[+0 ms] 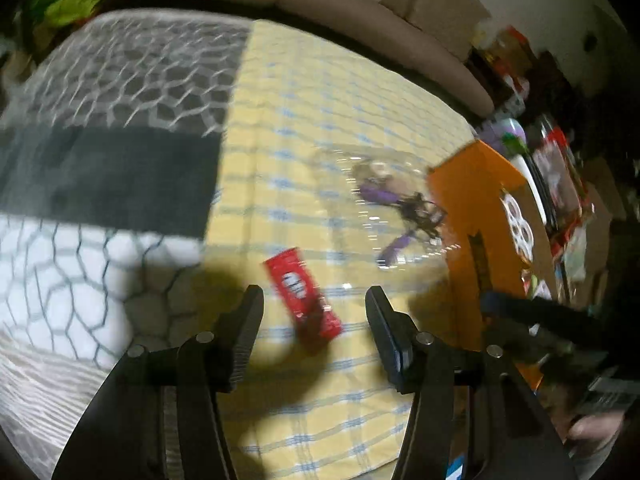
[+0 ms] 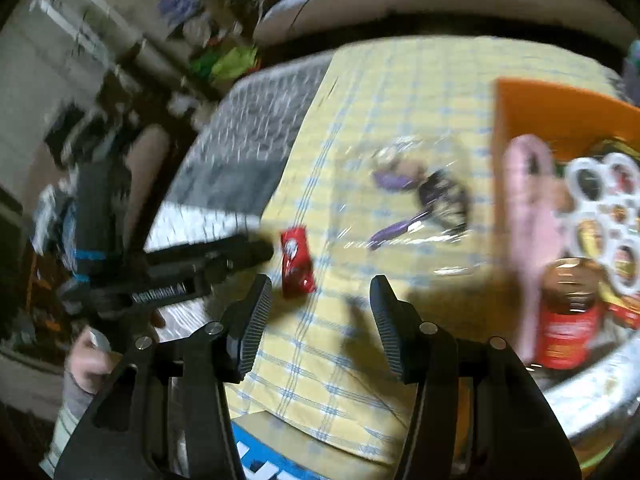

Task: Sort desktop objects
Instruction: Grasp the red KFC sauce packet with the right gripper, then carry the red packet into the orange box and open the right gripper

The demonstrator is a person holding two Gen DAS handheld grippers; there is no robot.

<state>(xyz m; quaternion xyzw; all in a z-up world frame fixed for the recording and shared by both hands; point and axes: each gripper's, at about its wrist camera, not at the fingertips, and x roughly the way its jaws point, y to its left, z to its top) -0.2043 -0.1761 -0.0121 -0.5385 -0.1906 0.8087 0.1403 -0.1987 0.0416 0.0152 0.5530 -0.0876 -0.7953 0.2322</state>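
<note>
The red packet (image 1: 302,298) lies flat on the yellow cloth (image 1: 320,120), just ahead of the left gripper (image 1: 314,300) and between its fingertips' line of sight; its long axis slants from far-left to near-right; the jaws stand partly apart and empty. The right gripper (image 2: 320,292), likewise part-open and empty, has the packet ahead and left; the left looks nearer.

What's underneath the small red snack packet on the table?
The red snack packet lies flat on a yellow cloth with blue check lines, which shows all around it. Whatever is beneath the cloth there is covered.
</note>
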